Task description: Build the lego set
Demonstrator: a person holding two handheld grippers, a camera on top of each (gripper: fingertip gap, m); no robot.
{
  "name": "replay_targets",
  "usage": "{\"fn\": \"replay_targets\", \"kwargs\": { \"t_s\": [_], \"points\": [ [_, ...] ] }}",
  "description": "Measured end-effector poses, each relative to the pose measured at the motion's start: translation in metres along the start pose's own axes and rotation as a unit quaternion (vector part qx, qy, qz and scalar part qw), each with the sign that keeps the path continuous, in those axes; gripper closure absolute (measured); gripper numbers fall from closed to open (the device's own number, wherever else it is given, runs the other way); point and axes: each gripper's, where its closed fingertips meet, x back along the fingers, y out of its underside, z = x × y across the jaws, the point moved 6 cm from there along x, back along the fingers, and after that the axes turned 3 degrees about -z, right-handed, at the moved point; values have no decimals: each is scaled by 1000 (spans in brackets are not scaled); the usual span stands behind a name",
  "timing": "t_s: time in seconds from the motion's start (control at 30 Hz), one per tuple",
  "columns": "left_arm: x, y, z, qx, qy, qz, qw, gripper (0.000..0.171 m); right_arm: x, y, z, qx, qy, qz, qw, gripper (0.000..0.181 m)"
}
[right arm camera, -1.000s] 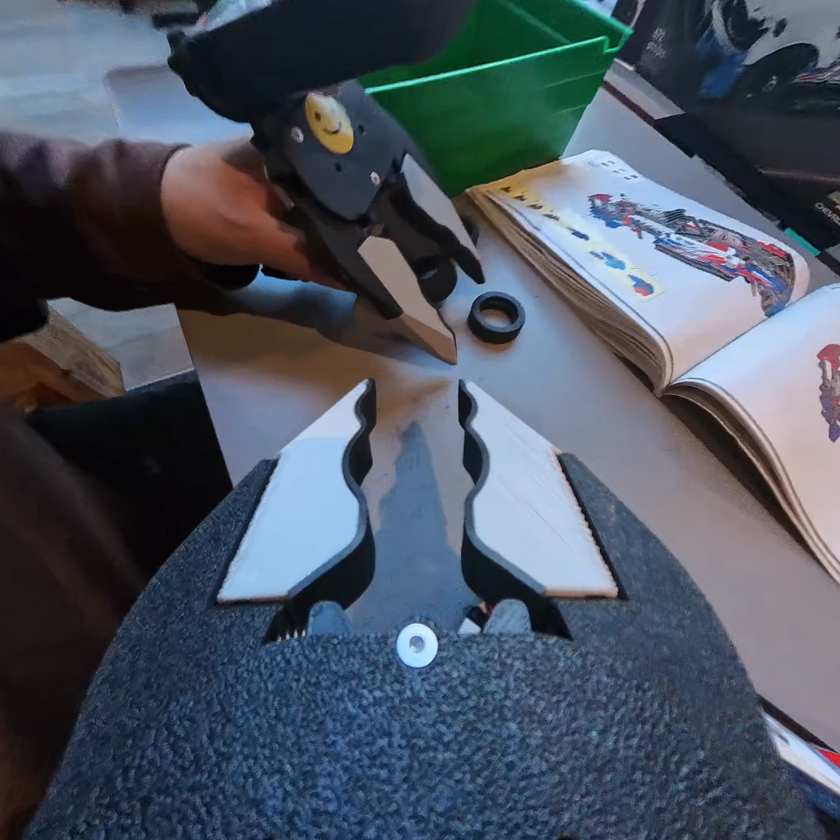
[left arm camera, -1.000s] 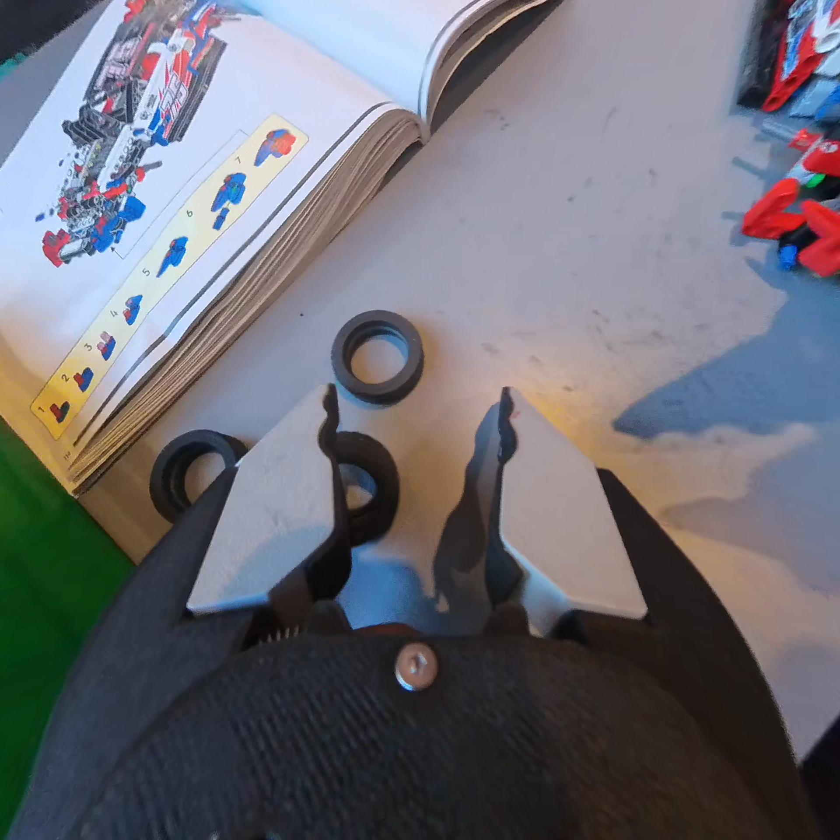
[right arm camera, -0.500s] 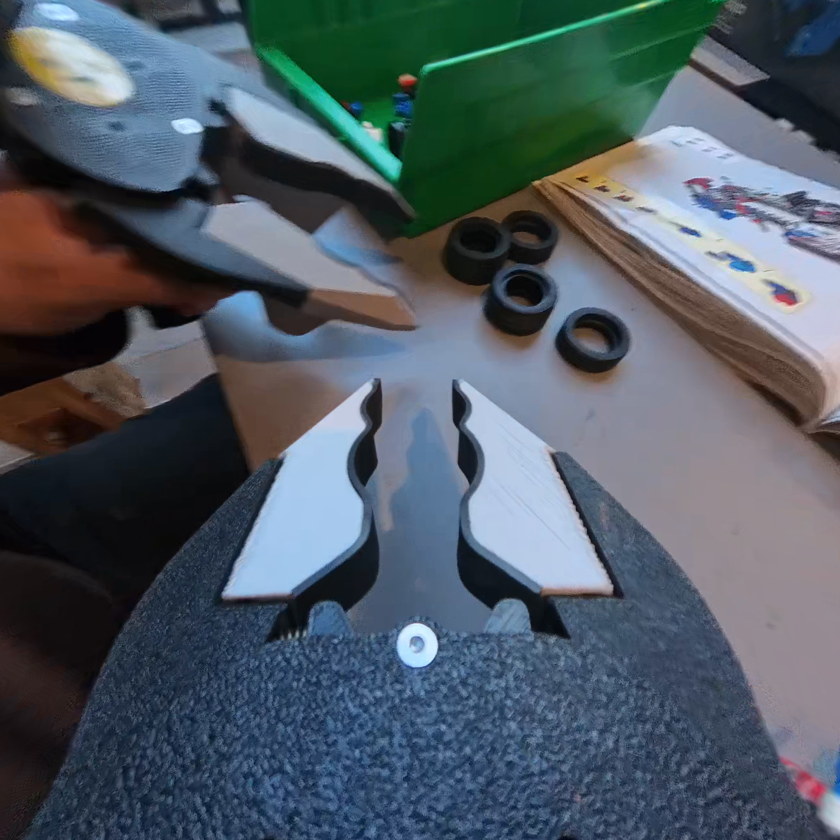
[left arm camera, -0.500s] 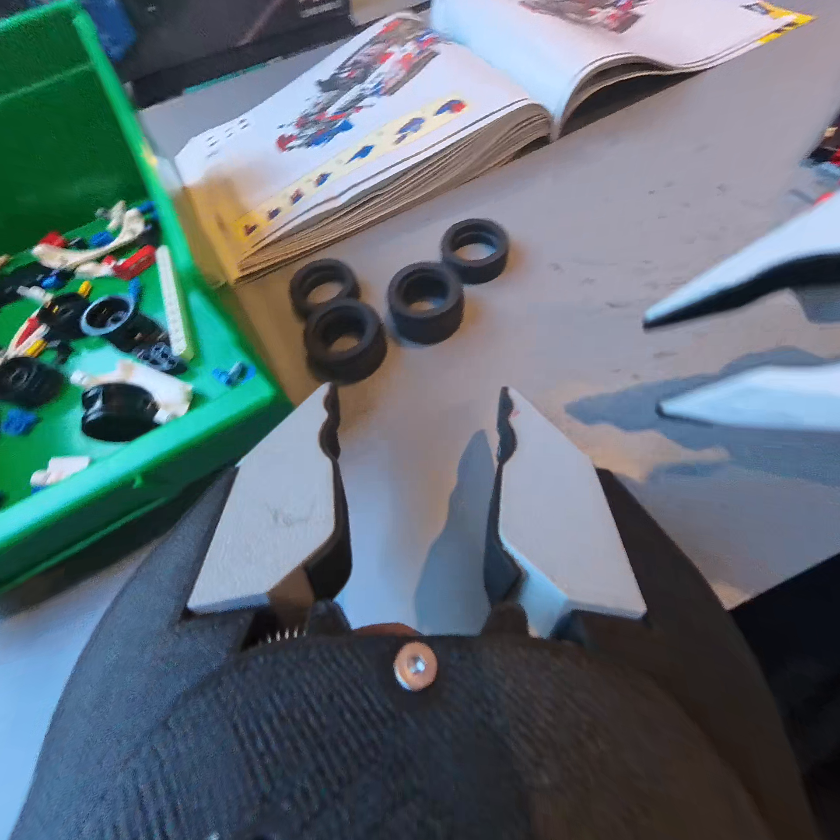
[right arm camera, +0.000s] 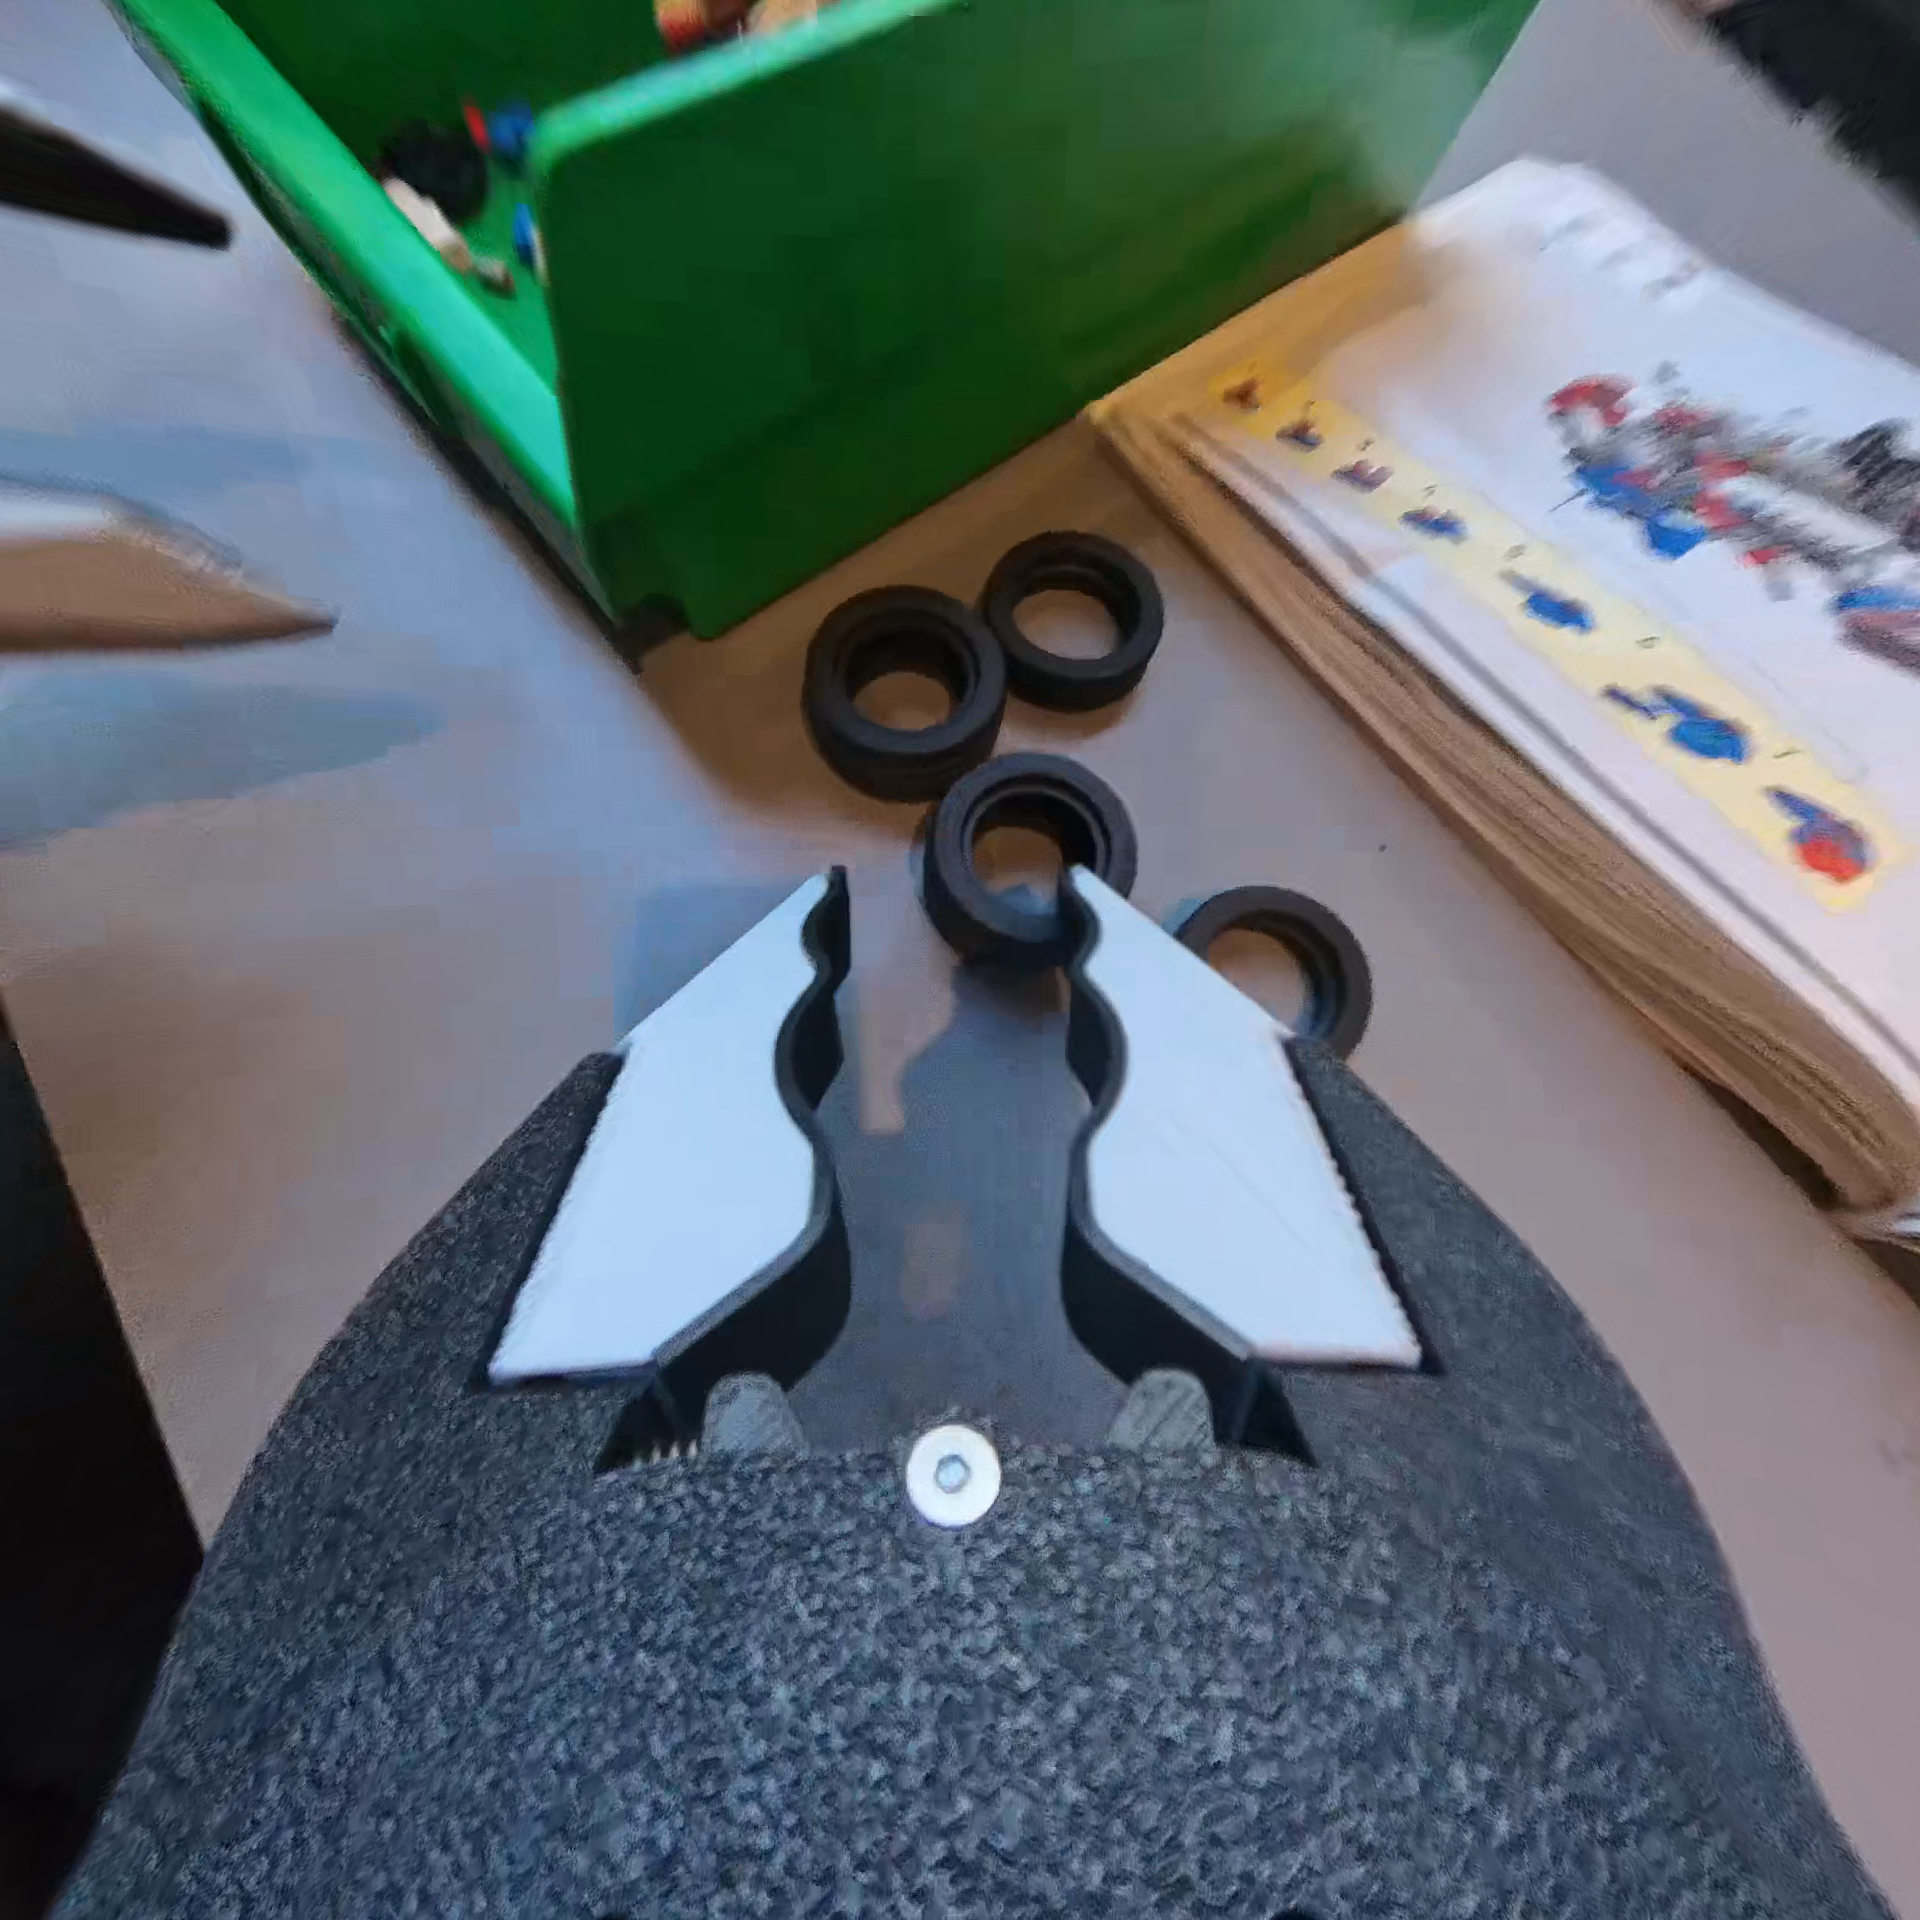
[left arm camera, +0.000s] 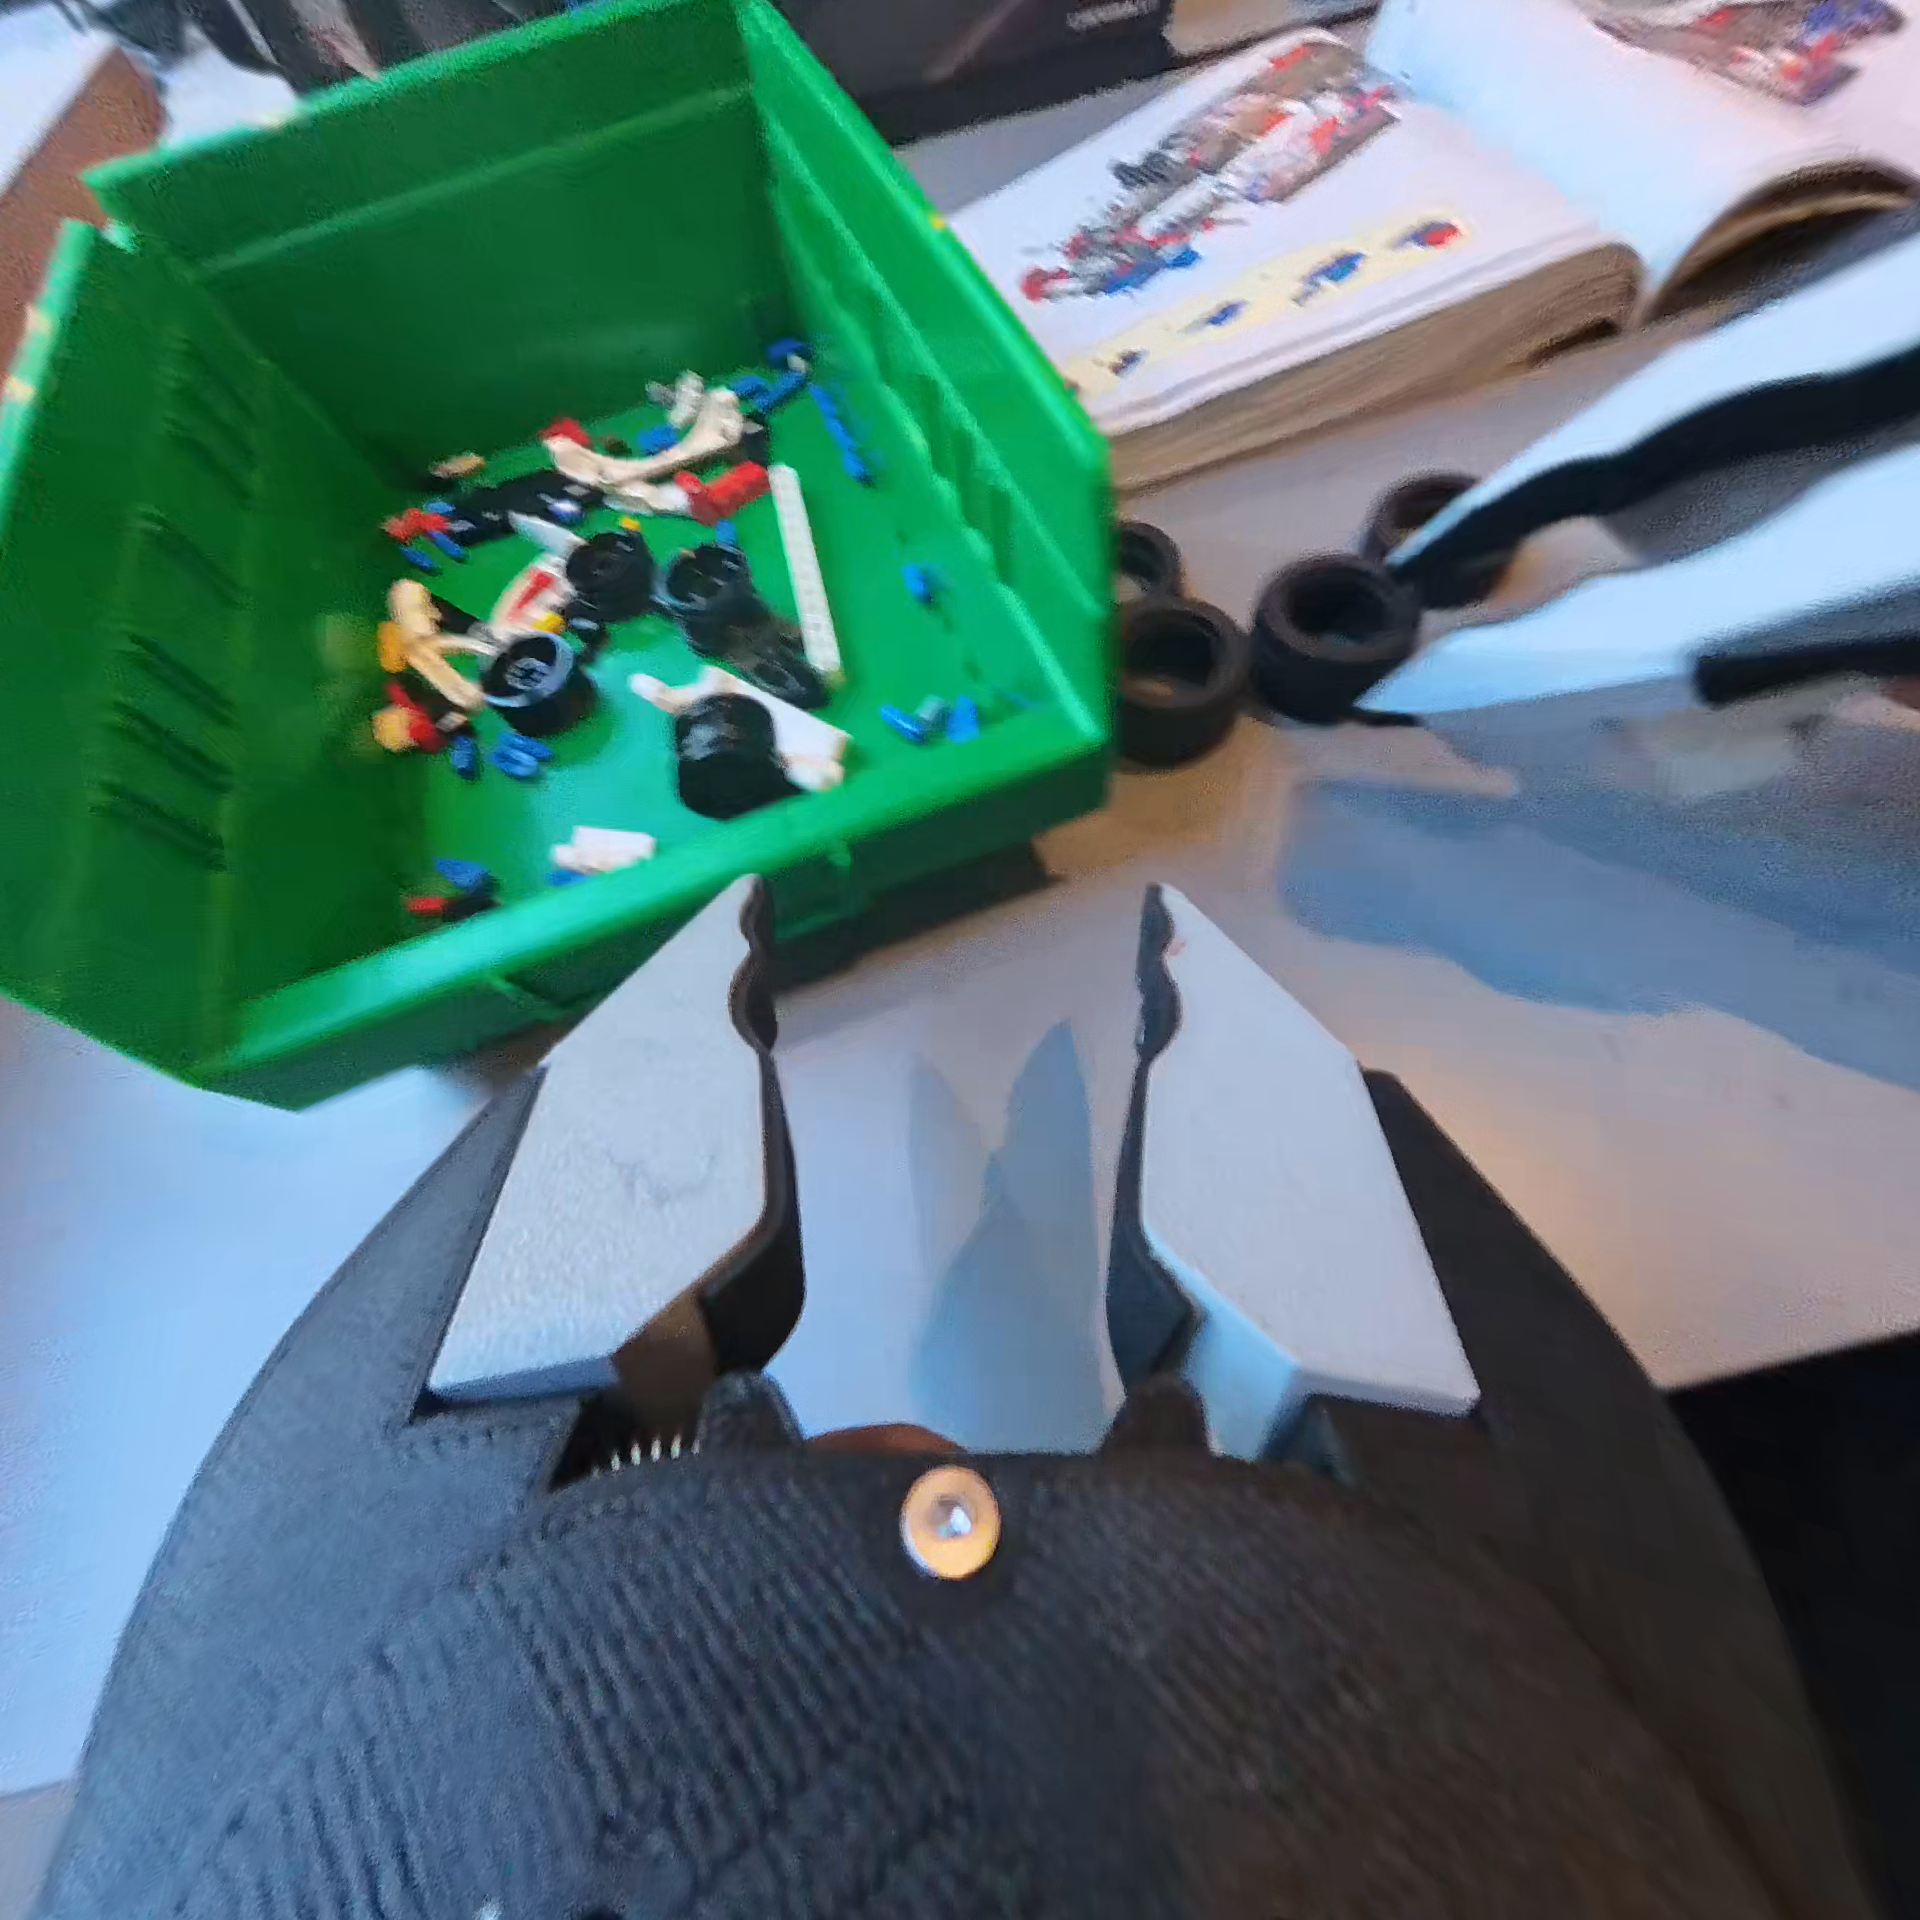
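Several black rubber tyres lie on the grey table (right arm camera: pixel 312 935) between a green bin and an open instruction book. My right gripper (right arm camera: pixel 956 883) is open, low over the table. Its right fingertip (right arm camera: pixel 1081 894) overlaps the near rim of the closest tyre (right arm camera: pixel 1023 862); another tyre (right arm camera: pixel 1273 966) lies just right of it, and two more (right arm camera: pixel 904 691) sit beyond. My left gripper (left arm camera: pixel 953 914) is open and empty, just off the bin's near corner. The tyres (left arm camera: pixel 1330 634) show to its far right, with the right gripper's fingers (left arm camera: pixel 1558 499) reaching over them.
The green bin (left arm camera: pixel 935 790) holds loose black wheels and white, red and blue parts. It also shows in the right wrist view (right arm camera: pixel 935 260). The open instruction book (right arm camera: pixel 1558 623) lies right of the tyres. The left gripper's fingers (right arm camera: pixel 156 603) show at the left edge. The open instruction book (right arm camera: pixel 1558 623) is about 12 centimetres from my right fingertips and 25 centimetres from my left. The left camera catches it too, in the left wrist view (left arm camera: pixel 1241 321).
My left gripper has drawn back from the tyres and swung left to face the bin. My right gripper has moved forward to the tyres and opened wider.
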Motion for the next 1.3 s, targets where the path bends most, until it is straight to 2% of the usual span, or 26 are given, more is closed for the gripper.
{"fn": "replay_targets", "kwargs": {
  "t_s": [0.13, 0.27, 0.43, 0.53, 0.67, 0.97, 1.2, 1.3],
  "points": [
    [-7, -40, -48, 4, -17, 39, 999, 102, 16, -12, -8, 7, -3, 94, 996, 141],
    [-26, -81, -97, -43, -26, 35, 998, 110, 18, -21, -24, 9, -47, 161, 986, 142],
    [-56, -94, -124, -53, 25, -7, 998, 112, 22, -27, -38, 26, -74, 227, 971, 151],
    [-68, -93, -119, -58, 49, -16, 997, 111, 28, -27, -40, 41, -57, 253, 965, 155],
    [-76, -95, -101, -83, 60, -17, 995, 114, 27, -27, -40, 45, -63, 254, 964, 156],
    [-63, -96, -69, -101, 118, -9, 988, 112, 26, -26, -35, 57, 6, 247, 967, 154],
    [-58, -87, -70, -53, 140, 20, 989, 110, 21, -25, -34, 62, 27, 229, 971, 154],
    [-60, -84, -75, -56, 126, 25, 990, 109, 22, -24, -37, 69, 24, 229, 971, 154]
  ]
}}
